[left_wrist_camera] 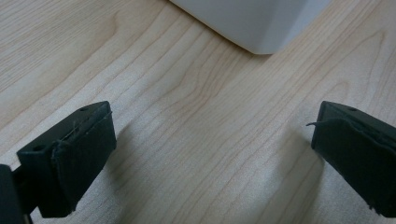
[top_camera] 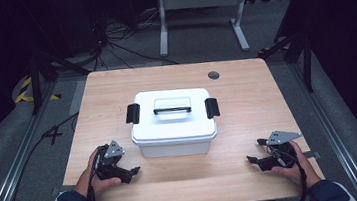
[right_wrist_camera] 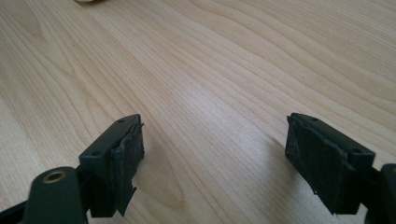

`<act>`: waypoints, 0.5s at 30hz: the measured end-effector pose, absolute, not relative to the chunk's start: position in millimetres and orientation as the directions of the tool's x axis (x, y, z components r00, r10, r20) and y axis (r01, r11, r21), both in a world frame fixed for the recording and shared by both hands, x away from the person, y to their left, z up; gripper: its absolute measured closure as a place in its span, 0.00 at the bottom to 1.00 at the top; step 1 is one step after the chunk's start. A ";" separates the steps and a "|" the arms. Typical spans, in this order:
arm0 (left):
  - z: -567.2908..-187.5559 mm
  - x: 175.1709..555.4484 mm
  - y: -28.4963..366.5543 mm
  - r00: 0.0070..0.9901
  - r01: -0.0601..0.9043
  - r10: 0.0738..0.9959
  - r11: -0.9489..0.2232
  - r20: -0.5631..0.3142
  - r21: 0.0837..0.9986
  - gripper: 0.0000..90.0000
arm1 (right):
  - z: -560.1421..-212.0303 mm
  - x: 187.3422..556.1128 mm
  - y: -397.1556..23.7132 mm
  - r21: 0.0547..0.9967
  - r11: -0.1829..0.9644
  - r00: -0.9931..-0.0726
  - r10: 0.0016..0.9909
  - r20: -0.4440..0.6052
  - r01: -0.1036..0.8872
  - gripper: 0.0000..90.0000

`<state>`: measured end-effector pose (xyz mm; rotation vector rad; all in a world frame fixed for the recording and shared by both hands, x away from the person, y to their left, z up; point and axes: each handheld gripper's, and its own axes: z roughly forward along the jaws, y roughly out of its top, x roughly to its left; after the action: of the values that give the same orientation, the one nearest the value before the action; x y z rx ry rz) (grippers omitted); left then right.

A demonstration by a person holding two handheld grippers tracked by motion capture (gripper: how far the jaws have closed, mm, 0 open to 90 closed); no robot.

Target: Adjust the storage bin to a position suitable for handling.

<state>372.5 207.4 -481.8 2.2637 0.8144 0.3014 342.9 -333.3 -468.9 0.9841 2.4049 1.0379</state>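
A white plastic box (top_camera: 173,123) with a lid, a clear-and-black top handle (top_camera: 172,106) and a black latch at each end (top_camera: 132,114) stands in the middle of the wooden table (top_camera: 246,98). My left gripper (top_camera: 129,172) rests on the table in front of the box's near left corner, open, nothing between its jaws. In the left gripper view the box's corner (left_wrist_camera: 254,23) shows ahead of the gripper (left_wrist_camera: 212,140). My right gripper (top_camera: 255,155) lies near the front right of the table, open and empty; its own view shows the gripper (right_wrist_camera: 215,154) over bare wood.
A round cable hole (top_camera: 213,75) sits near the table's far right. Beyond the table stand a white metal frame (top_camera: 200,7) and loose cables (top_camera: 110,42) on the floor. The table's front edge lies just behind both hands.
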 end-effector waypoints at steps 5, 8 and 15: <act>-481.9 370.6 207.4 0.766 0.476 0.643 -0.548 -0.018 0.688 0.01 | -468.7 346.2 -335.2 0.735 0.509 -0.727 0.686 -0.034 0.447 0.22; -482.1 367.9 208.2 0.755 0.481 0.655 -0.541 -0.013 0.690 0.01 | -468.6 347.8 -335.9 0.734 0.517 -0.737 0.675 -0.034 0.440 0.22; -482.9 359.8 213.2 0.751 0.483 0.661 -0.534 -0.014 0.693 0.01 | -467.1 353.7 -335.0 0.716 0.540 -0.751 0.660 -0.033 0.442 0.17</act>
<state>359.8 213.2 -482.9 2.2430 0.8536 0.3257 353.7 -335.0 -467.1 0.9153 2.4806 1.0291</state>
